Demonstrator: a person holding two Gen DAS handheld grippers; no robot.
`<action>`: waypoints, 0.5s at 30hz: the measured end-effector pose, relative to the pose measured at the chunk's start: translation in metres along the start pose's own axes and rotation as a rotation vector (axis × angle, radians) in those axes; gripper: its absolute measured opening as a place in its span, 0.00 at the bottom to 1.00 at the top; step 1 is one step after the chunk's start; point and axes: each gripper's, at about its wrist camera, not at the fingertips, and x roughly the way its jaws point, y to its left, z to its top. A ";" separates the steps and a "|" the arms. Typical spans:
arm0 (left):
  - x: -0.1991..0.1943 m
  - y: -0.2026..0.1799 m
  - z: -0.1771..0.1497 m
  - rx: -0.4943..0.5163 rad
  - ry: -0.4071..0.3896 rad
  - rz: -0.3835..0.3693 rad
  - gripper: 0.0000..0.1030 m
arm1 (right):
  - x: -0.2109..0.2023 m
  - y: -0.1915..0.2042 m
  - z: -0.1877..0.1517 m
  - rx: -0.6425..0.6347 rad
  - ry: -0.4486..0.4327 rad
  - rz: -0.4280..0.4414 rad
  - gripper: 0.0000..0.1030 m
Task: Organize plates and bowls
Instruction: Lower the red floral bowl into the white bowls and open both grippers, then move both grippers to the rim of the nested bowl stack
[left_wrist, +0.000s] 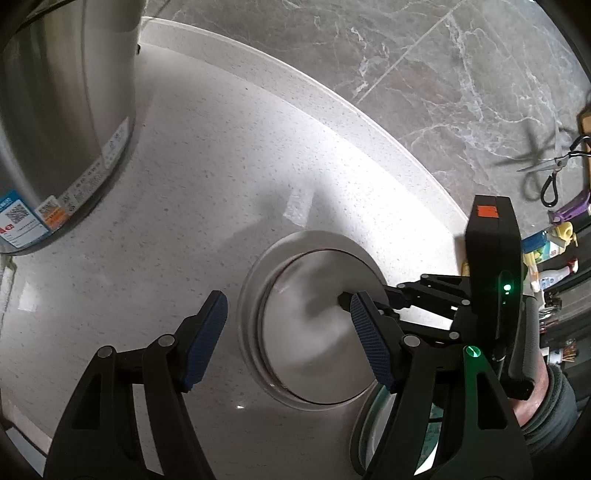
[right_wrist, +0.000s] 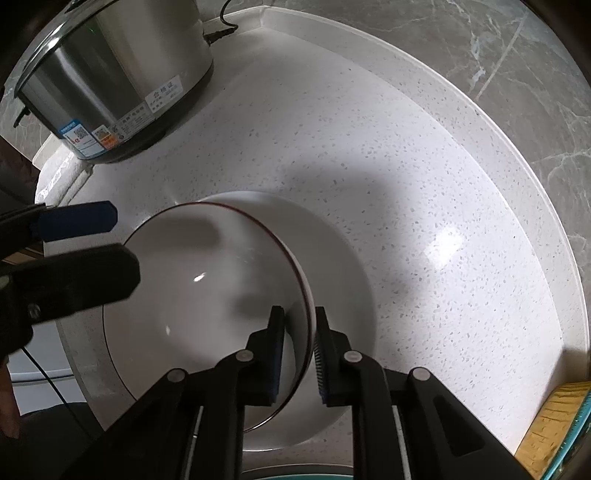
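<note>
Right claw: right gripper (right_wrist: 299, 332) points steeply down, its jaws narrow and clamped across the near wall of the bowl (right_wrist: 207, 280), one pad inside the rim and one outside.
Left claw: left gripper (left_wrist: 284, 339) stands wide with nothing between its pads (left_wrist: 207, 332); in the right wrist view its fingers show at the left edge, just clear of the bowl's far rim.
Bowl: white with a thin dark red rim line, directly under both claws; in the left wrist view it lies ahead of and between the open fingers.
Plate: wide white plate (right_wrist: 343, 266) beneath the bowl, its rim showing beyond and to the right of the right claw. Whether the bowl already rests fully on it or is tilted just above cannot be told.
Counter: pale speckled counter (right_wrist: 424, 155) carries the plate; a steel cooker (right_wrist: 110, 74) stands well beyond the claws, to their upper left.
Other ware: a green-rimmed dish (left_wrist: 364, 424) sits just behind the right finger of the left claw, partly hidden.
Step in hand: judged to be the seating of the bowl on the plate, one claw letting go, the other bearing the bowl.
Next move calls for: settling the bowl level and centred, then parting the right jaws and lifting straight up, so the pads do not drag the rim.
</note>
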 end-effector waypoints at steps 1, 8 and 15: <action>-0.001 0.003 -0.001 0.003 0.001 0.004 0.66 | -0.002 -0.001 -0.002 0.001 -0.005 -0.001 0.17; -0.014 0.026 -0.010 0.036 -0.012 0.011 0.66 | -0.029 -0.015 -0.014 0.047 -0.116 0.057 0.60; -0.018 0.039 -0.022 0.072 -0.001 0.051 0.66 | -0.053 -0.053 -0.026 0.164 -0.162 -0.004 0.60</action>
